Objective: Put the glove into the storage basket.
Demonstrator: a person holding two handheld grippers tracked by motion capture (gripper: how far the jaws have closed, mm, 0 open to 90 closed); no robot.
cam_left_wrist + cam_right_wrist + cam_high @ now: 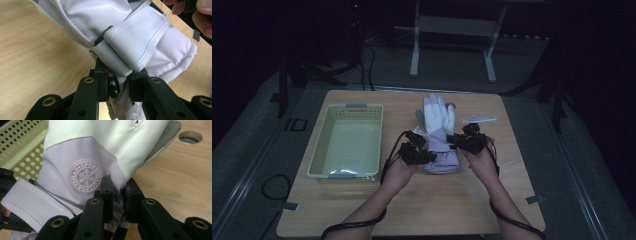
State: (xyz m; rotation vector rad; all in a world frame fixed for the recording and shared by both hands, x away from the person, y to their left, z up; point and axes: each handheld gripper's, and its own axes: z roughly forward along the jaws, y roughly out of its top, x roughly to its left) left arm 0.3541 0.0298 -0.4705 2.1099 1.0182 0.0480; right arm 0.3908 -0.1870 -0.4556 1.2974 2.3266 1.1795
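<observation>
A padded white and lilac ski glove [439, 135] lies in the middle of the wooden table [362, 210], its fingers pointing away from me. My left gripper [428, 156] is shut on the wrist strap [135, 42] at the glove's left side; fabric is pinched between its pads [119, 87]. My right gripper [456, 141] is shut on the glove's right edge, beside a round snowflake badge [85, 176], with lilac cloth squeezed between the pads [119, 195]. The cuff end [443, 164] is gathered between the two grippers.
A pale green perforated basket [324, 150] stands to the left of the glove, with nothing in it. A small white flat piece [478, 119] lies at the table's back right. A round hole [190, 137] shows in the tabletop beyond the glove.
</observation>
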